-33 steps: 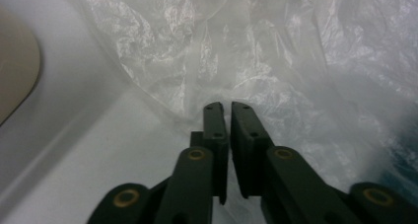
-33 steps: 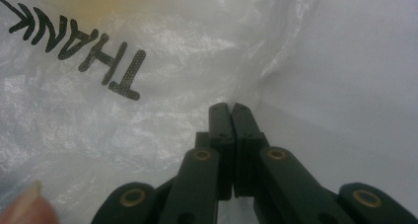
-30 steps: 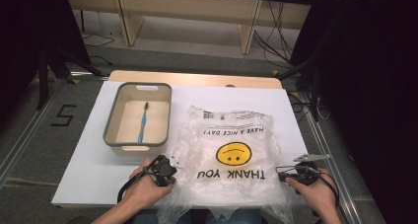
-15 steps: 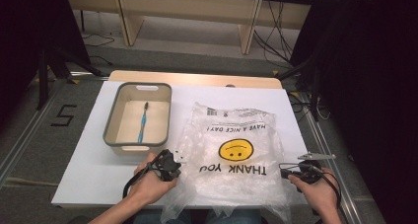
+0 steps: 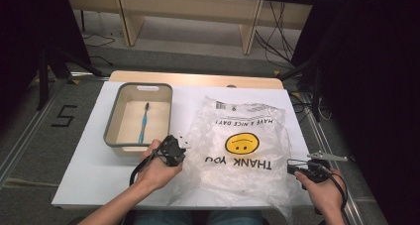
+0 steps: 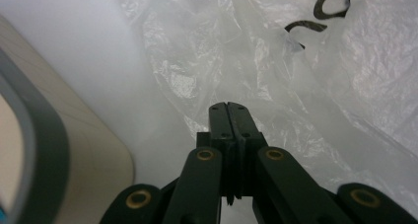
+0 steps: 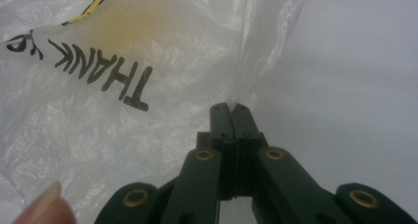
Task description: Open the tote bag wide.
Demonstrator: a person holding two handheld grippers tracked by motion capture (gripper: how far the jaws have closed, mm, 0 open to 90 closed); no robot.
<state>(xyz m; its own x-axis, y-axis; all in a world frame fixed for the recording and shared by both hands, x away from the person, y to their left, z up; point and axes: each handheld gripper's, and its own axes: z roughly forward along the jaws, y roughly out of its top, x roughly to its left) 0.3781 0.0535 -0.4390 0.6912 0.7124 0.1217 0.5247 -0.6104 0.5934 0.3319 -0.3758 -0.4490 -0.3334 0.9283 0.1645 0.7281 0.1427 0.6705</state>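
High view: bag [image 5: 242, 150] flat on table [image 5: 89, 170], near front edge. Your left gripper [image 5: 174, 150] clenched on bag's left edge, right gripper [image 5: 296, 168] pinching right edge. Brush [image 5: 143, 123] in bin [image 5: 112, 127]; bag not yet opened.

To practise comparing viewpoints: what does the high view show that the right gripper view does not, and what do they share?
High view: a grey-rimmed beige plastic tray holding a blue toothbrush, and the left tool at the bag's left edge. Right gripper view: a fingernail in the bottom corner, and the right tool shut on a bunched bag edge. Both: the clear crinkled plastic bag printed THANK YOU, on the white table.
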